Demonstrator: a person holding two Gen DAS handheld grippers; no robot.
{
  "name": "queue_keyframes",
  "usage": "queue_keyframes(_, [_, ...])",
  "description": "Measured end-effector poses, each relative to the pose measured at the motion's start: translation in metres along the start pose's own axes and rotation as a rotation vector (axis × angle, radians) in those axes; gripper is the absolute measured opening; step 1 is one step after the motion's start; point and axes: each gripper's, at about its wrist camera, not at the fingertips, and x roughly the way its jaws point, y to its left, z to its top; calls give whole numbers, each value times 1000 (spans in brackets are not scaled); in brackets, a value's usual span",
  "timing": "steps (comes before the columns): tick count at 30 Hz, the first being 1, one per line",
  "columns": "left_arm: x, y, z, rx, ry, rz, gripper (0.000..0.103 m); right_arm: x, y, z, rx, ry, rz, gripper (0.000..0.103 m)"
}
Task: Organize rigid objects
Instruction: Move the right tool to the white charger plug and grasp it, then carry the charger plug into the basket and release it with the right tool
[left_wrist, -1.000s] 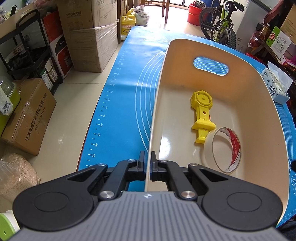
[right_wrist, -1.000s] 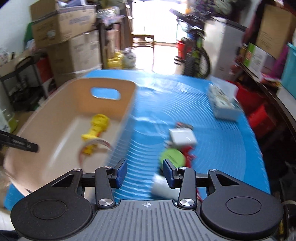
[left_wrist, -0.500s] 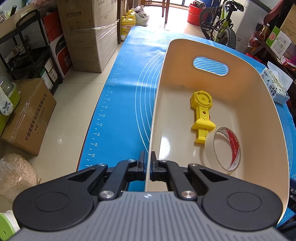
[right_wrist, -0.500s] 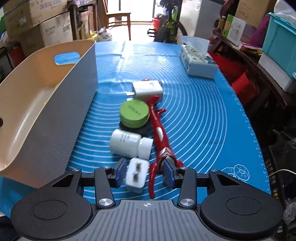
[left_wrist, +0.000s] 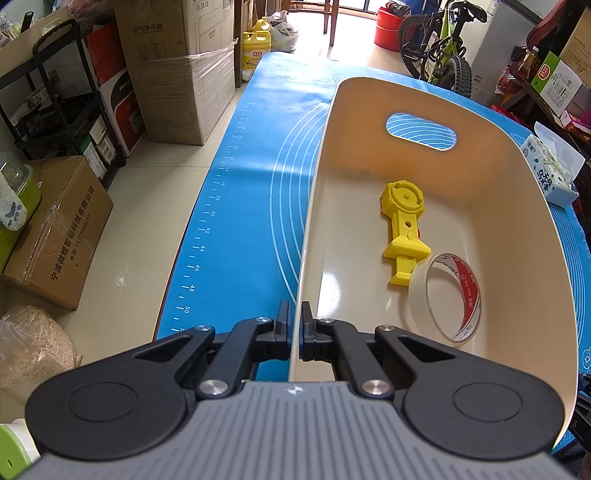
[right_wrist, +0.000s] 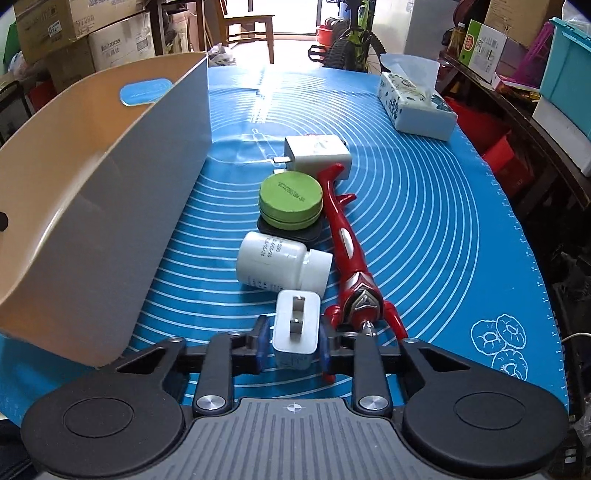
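Note:
My left gripper (left_wrist: 294, 325) is shut on the near left rim of the cream bin (left_wrist: 314, 206). Inside the bin lie a yellow plastic tool (left_wrist: 404, 225) and a roll of tape (left_wrist: 448, 295). My right gripper (right_wrist: 293, 343) straddles a small white plug adapter (right_wrist: 296, 325) on the blue mat; the jaws stand close on both sides of it. Beyond it lie a white pill bottle (right_wrist: 280, 266), a green round tin (right_wrist: 290, 201) on a black pad, a larger white charger (right_wrist: 316, 151) and a red figure toy (right_wrist: 349, 254). The bin (right_wrist: 110, 177) stands to the left.
A tissue box (right_wrist: 415, 101) sits at the mat's far right. Cardboard boxes (left_wrist: 177, 66) and a black rack stand on the floor left of the table. A bicycle (left_wrist: 439, 48) is beyond the far end. The mat's right edge (right_wrist: 532, 258) drops off toward clutter.
The right gripper swung right from the bin and came down over the small white adapter, its jaws closing in on it. The left gripper and bin have not moved.

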Motion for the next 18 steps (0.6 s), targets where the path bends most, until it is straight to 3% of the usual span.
queue_keyframes(9, [0,0,0,0,0,0,5,-17,5,7,-37,-77,4,32])
queue_keyframes(18, [0,0,0,-1,0,0,5,-54,11,41,-47,-213,8,32])
